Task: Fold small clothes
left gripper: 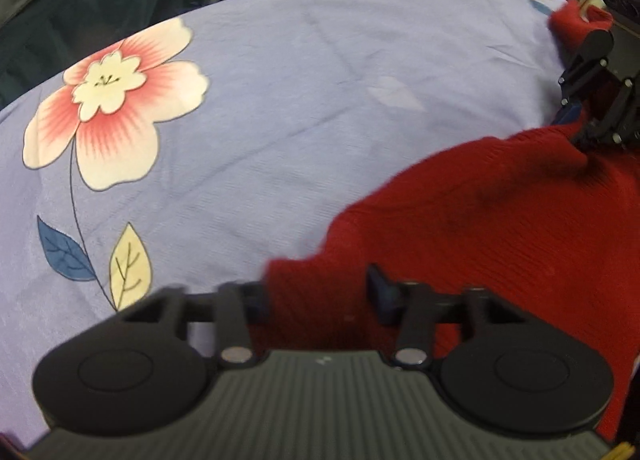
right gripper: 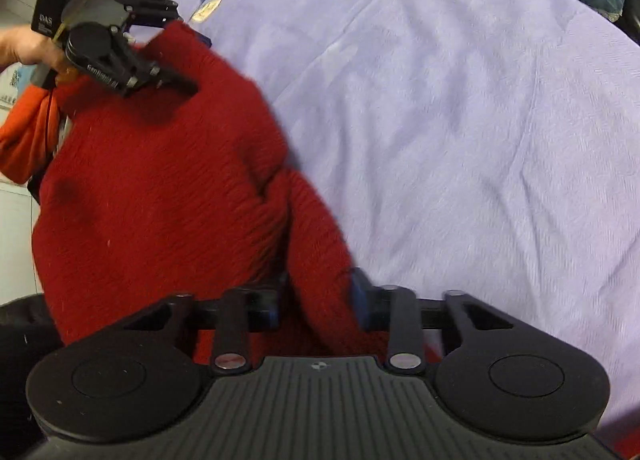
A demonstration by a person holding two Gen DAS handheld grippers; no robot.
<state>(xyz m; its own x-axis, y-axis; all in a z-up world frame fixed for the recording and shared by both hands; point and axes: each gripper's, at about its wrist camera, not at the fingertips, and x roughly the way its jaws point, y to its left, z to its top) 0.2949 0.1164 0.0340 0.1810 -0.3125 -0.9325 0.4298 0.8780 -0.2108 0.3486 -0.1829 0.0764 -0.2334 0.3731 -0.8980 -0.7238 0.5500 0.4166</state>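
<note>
A red knitted sweater lies bunched on a lilac flowered sheet. In the left wrist view my left gripper is shut on the sweater's near left corner, and red knit fills the gap between its fingers. At the right edge my right gripper pinches the sweater's far side. In the right wrist view the right gripper holds a thick fold of the sweater between its fingers. The left gripper bites the sweater's far edge at the upper left.
The sheet spreads wide to the right of the sweater, with a big pink and cream flower printed on it. Dark teal cloth hangs beyond the bed. A hand and an orange sleeve hold the left gripper.
</note>
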